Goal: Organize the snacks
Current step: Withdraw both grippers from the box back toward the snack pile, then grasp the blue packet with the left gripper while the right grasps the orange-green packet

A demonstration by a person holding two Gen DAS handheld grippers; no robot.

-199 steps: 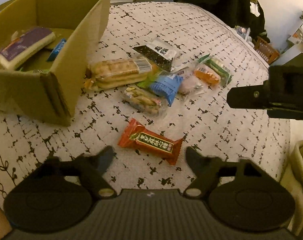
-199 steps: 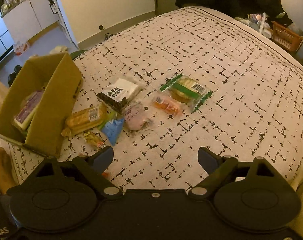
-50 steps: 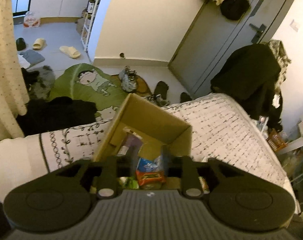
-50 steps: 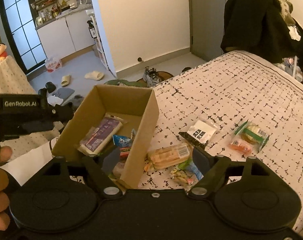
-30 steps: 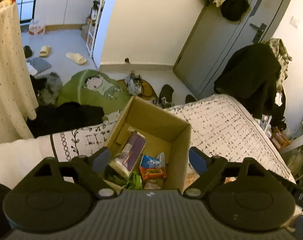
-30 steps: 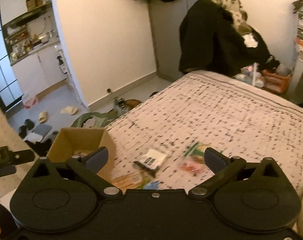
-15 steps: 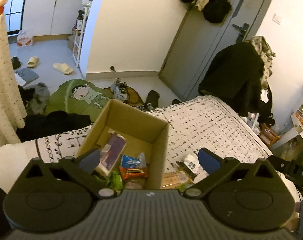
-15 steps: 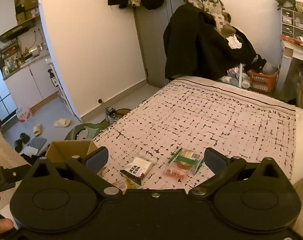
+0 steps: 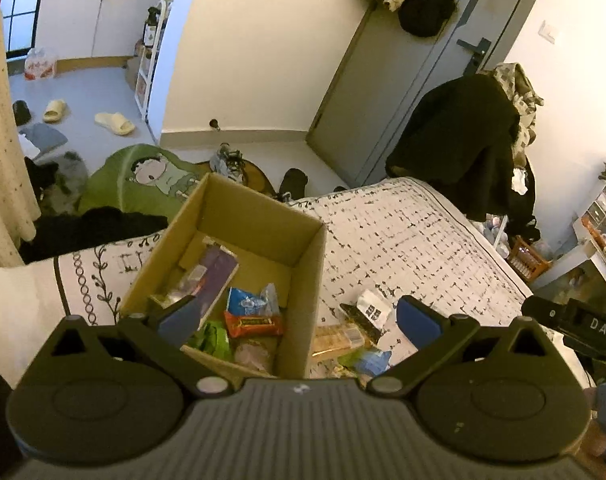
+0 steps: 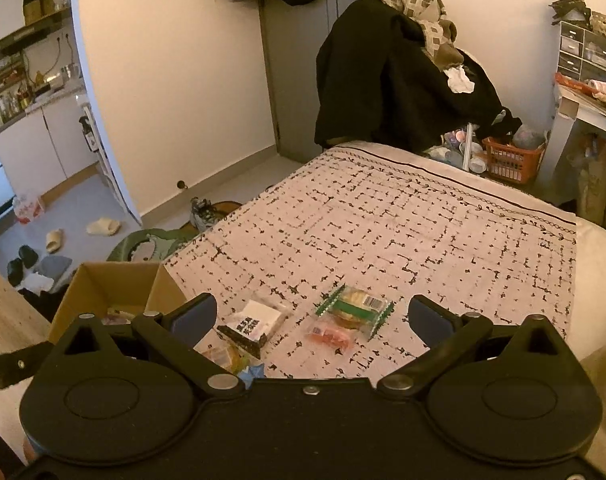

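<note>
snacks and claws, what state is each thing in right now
left claw: open, empty
right claw: open, empty
cardboard box: open-topped, holds several snacks
red snack bar: lying in the box
black-and-white packet: flat on the bed
green-edged packet: flat on the bed
orange packet: flat on the bed
door: shut

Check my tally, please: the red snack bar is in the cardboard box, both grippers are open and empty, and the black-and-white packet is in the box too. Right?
Not quite. The black-and-white packet lies on the bedspread outside the cardboard box, as the left wrist view shows. The red snack bar is in the box, and the left gripper and right gripper are open and empty.
</note>
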